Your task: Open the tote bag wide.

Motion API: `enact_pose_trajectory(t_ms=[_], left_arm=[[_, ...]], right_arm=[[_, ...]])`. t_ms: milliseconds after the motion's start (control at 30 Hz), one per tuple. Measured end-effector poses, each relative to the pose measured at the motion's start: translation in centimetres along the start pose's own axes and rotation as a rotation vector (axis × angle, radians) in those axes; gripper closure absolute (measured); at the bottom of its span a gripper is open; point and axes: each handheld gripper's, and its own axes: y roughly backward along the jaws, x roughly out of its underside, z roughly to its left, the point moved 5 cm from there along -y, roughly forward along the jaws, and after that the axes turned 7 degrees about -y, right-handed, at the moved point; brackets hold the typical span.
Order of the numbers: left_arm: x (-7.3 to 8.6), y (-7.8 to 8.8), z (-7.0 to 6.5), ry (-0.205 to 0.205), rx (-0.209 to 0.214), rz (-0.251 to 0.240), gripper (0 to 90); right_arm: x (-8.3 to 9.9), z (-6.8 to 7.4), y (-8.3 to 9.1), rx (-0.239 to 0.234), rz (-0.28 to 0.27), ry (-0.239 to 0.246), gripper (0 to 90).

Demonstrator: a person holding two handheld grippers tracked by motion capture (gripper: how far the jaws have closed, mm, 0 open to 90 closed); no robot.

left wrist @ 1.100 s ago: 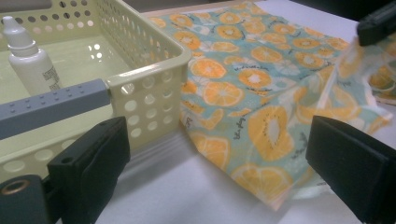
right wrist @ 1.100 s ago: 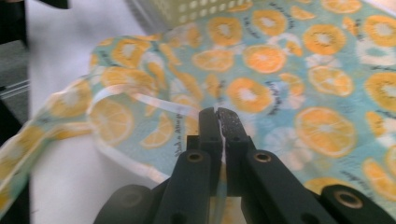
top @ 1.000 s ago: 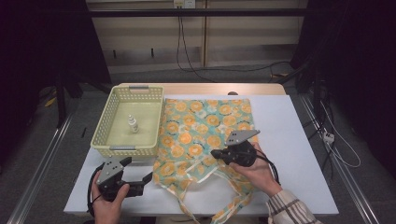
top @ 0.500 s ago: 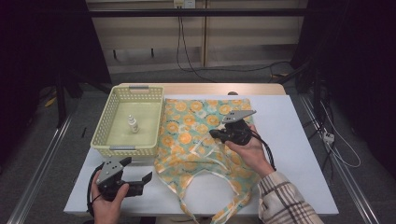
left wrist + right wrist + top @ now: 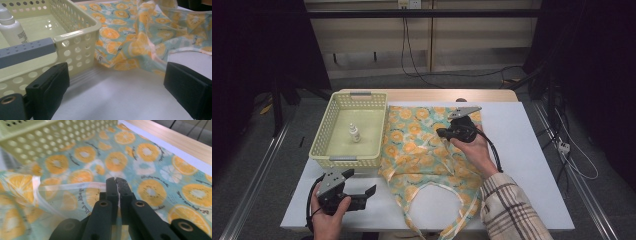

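Two grippers work: right gripper [image 5: 116, 182] pinches the bag [image 5: 422, 150] hem, spreading it; left gripper [image 5: 362, 192] idles agape at 7 o'clock. Next: open the mouth toward the basket [image 5: 324, 145].

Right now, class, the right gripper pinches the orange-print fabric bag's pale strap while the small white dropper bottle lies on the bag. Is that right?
Not quite. The small white dropper bottle stands inside the pale yellow perforated plastic basket, not on the bag, as the high view shows. The rest holds: the right gripper pinches the orange-print fabric bag's pale strap.
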Motion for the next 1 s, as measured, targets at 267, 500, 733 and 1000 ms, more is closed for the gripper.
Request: enact_pose_trajectory(t_ms=[267, 500, 733, 1000], left_arm=[[0.0, 0.0, 0.1, -0.004, 0.0, 0.005, 6.1], [0.1, 0.1, 0.1, -0.004, -0.002, 0.004, 6.1], [0.1, 0.1, 0.1, -0.003, -0.004, 0.006, 6.1], [0.1, 0.0, 0.2, -0.006, -0.008, 0.011, 6.1]], right_arm=[[1.0, -2.5, -2.6, 0.049, 0.05, -0.046, 90.0], [1.8, -2.9, -3.1, 0.06, 0.071, -0.059, 75.9], [1.7, -2.6, -0.9, 0.055, 0.049, -0.094, 38.8], [1.5, -1.5, 1.9, 0.022, 0.03, -0.074, 24.8]])
